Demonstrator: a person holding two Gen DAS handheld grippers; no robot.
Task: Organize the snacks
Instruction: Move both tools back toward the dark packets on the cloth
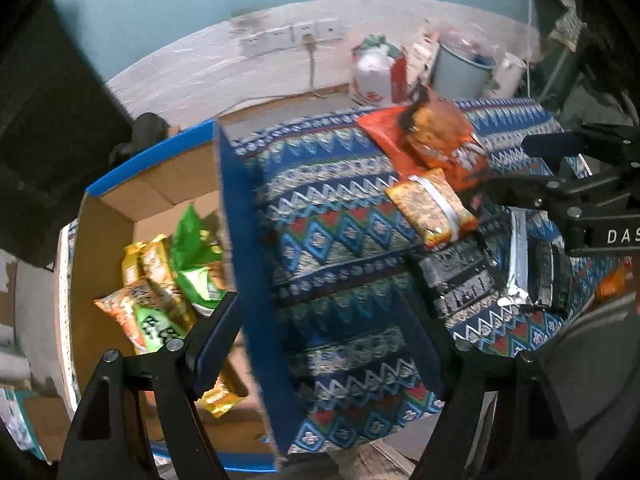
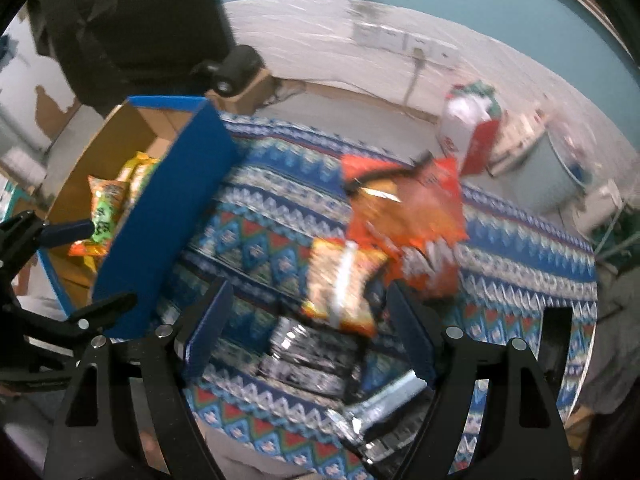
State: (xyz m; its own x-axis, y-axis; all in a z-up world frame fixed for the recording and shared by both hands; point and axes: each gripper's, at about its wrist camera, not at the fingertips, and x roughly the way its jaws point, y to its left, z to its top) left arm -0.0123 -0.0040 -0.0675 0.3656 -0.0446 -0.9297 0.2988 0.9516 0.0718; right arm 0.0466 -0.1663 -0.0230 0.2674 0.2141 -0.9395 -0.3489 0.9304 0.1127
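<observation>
On the patterned tabletop [image 2: 520, 248], the black-and-silver packets [image 2: 312, 356] lie just ahead of the right claw [image 2: 310, 332], between its spread fingers, long axis crosswise. The left claw [image 1: 320, 320], also apart and empty, hangs nearer the box [image 1: 232, 240] at left.

Legible text: white letters "DAS", cut off by the frame edge, on the black body of the right gripper [image 1: 516, 184] in the left wrist view. Green snack packet [image 1: 158, 328] in the cardboard box [image 1: 108, 216] carries large dark characters, too blurred to read. Other packet print illegible.
</observation>
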